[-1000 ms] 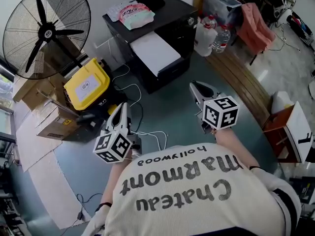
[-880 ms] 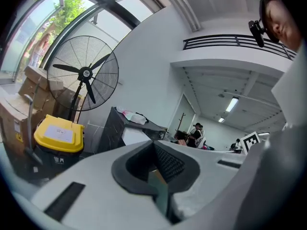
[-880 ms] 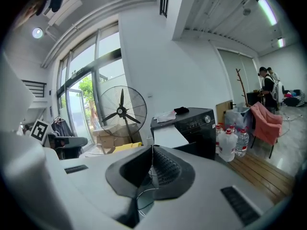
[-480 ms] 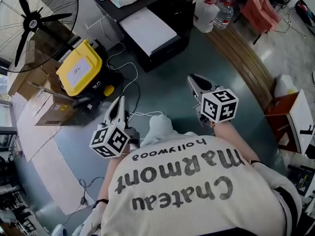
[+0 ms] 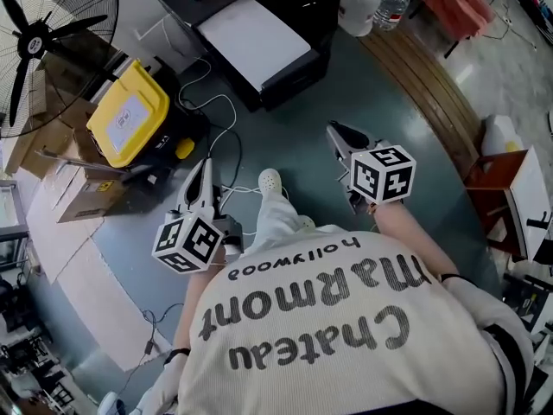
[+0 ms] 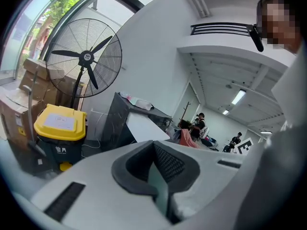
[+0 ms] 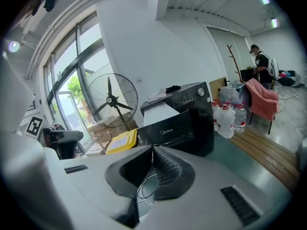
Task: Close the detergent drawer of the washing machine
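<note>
Two hand-held tools are poised over the grey-green floor (image 5: 294,145), each with its jaws pressed together and holding nothing. The black box-shaped washing machine with a white top panel (image 5: 259,41) stands well apart from both. The left tool (image 5: 202,169) is at its seven o'clock and the right tool (image 5: 333,130) at its five o'clock. Its detergent drawer cannot be made out. A yellow-lidded dark bin (image 5: 130,115) sits at the machine's eight o'clock, and a black-bladed, wire-caged floor fan (image 5: 43,33) at nine.

The left gripper (image 5: 201,173) and right gripper (image 5: 339,134) both point forward, tilted slightly down, jaws closed together and empty, forearms extended.
</note>
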A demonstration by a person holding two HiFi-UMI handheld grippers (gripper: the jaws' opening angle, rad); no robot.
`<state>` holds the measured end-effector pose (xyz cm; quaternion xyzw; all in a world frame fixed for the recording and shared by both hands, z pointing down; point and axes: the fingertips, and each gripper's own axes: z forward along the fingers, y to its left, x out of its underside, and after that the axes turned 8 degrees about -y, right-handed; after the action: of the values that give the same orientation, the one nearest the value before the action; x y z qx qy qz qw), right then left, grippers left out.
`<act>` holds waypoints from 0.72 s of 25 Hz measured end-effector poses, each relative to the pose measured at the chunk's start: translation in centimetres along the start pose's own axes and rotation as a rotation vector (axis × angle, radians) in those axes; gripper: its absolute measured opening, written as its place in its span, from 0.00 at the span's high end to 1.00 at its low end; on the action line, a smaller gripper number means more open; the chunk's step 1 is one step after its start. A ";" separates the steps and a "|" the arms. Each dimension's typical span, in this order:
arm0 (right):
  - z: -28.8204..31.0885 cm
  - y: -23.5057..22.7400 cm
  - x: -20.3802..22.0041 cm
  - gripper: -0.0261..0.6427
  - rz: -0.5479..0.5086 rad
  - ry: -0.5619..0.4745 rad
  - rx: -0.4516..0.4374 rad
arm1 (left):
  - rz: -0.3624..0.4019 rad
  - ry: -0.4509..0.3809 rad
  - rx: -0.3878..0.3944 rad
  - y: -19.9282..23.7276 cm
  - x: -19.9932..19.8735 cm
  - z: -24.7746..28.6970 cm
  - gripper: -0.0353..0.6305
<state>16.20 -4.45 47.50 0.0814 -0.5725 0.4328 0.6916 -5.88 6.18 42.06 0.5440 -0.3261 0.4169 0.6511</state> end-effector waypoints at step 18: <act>9.9 -6.2 5.6 0.92 0.304 0.036 0.110 | 0.022 0.132 -0.052 7.6 0.5 7.1 0.94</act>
<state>13.19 -11.49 57.98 0.0241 -0.5412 0.5645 0.6228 -12.23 -0.25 47.20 0.4947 -0.2990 0.4505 0.6804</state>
